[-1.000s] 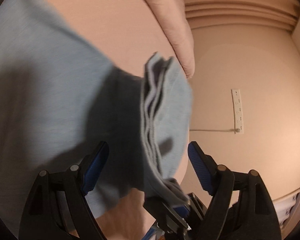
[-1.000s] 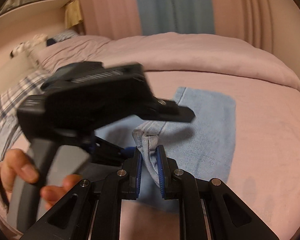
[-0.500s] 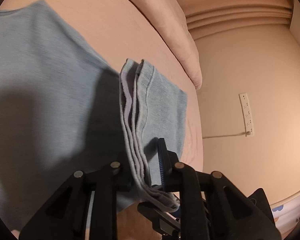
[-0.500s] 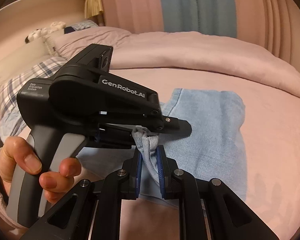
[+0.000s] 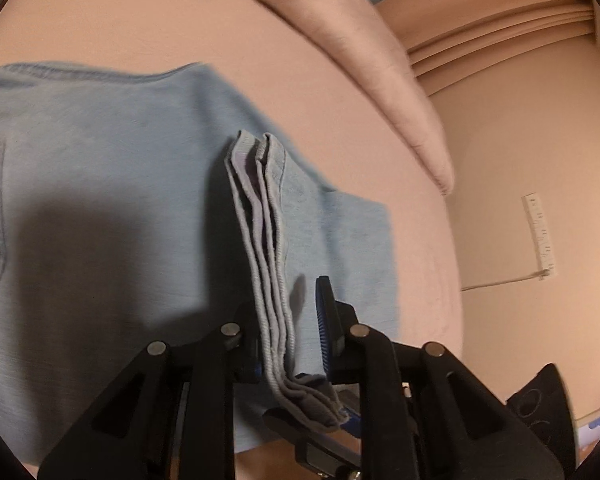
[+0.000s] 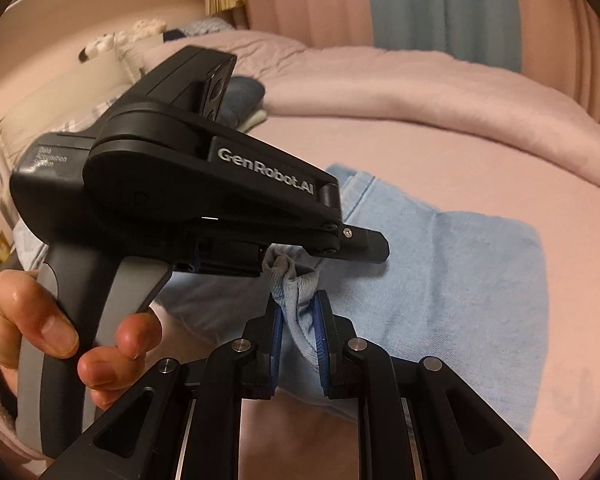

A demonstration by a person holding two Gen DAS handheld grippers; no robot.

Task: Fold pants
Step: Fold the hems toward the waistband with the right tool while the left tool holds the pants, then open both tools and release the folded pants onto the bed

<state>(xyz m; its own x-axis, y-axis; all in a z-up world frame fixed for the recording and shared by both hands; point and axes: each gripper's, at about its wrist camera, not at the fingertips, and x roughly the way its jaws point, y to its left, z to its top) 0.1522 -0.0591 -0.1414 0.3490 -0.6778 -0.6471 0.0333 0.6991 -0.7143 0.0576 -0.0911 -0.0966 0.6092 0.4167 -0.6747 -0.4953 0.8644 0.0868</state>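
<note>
Light blue denim pants (image 5: 100, 200) lie spread on the pink bed, also seen in the right wrist view (image 6: 460, 280). A bunched stack of hem edges (image 5: 266, 240) is lifted above the flat cloth. My left gripper (image 5: 288, 312) is shut on this stack near its lower end. My right gripper (image 6: 298, 320) is shut on the same bunched corner (image 6: 296, 284), its blue pads pressing the cloth. The left gripper's black body (image 6: 204, 192) sits just above and left of the right gripper, held by a hand (image 6: 60, 332).
A pink duvet (image 6: 420, 92) is heaped along the bed's far side. Pillows and a plaid cloth (image 6: 60, 112) lie at the head of the bed. A wall with a power strip (image 5: 540, 236) stands beyond the bed edge.
My left gripper has closed on the stacked hem edges, which it stood open around a second ago. Both grippers have carried the bunch further over the flat pants.
</note>
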